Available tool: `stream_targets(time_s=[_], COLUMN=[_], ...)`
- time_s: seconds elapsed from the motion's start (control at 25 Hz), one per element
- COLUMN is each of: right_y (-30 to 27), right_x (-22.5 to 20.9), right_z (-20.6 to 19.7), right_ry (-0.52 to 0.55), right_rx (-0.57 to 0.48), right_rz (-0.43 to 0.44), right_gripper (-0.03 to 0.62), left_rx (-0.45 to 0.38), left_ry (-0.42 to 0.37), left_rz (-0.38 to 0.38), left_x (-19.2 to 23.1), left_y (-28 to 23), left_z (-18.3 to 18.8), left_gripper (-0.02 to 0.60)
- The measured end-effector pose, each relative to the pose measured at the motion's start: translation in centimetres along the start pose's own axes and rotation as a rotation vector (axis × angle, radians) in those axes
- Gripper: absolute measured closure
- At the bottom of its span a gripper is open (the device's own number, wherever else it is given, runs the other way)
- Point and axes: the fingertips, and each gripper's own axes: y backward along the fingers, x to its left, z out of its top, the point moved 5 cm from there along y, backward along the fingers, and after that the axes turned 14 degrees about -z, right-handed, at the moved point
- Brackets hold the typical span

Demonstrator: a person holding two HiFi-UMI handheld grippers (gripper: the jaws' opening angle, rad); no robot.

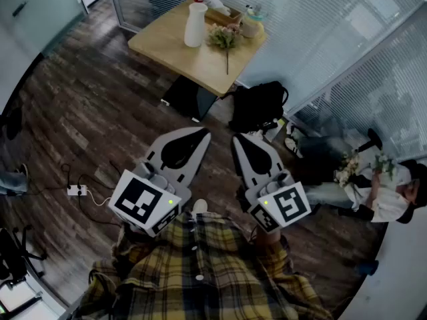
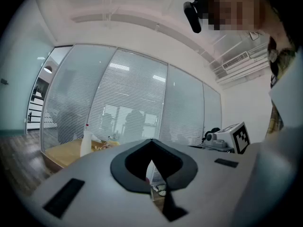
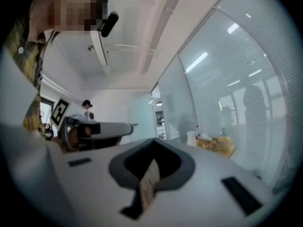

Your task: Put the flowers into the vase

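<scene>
A white vase stands upright on the wooden table far ahead, and a small bunch of pale flowers lies beside it with its stem toward the table edge. My left gripper and right gripper are held level side by side over the floor, well short of the table. Both are shut with nothing between their jaws. In the left gripper view, the vase shows small beyond the shut gripper. The right gripper view shows the vase far off past its shut gripper.
A wooden tissue box and small items sit behind the flowers. A black backpack lies on the floor by the glass partition. A person sits low at the right holding flowers. A power strip lies on the left floor.
</scene>
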Motion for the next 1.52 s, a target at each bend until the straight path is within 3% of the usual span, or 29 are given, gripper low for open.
stream_targets(time_s=[0.48, 1.08, 1.52], right_y=[0.6, 3.5, -1.6], right_x=[-1.0, -1.8, -0.5], right_z=[0.1, -0.5, -1.1], right_ry=[-0.028, -0.051, -0.060], right_rx=[-0.024, -0.029, 0.005], right_rz=[-0.028, 0.013, 0.010], right_gripper=[0.582, 0.582, 0.582], left_rx=[0.005, 0.001, -0.002], left_ry=[0.004, -0.003, -0.004], left_rz=[0.026, 0.084, 0.131], left_x=[-0.1, -2.8, 3.1], left_y=[-0.1, 0.3, 2.3], left_z=[-0.1, -1.0, -0.4], left_gripper=[0.572, 0.572, 0.572])
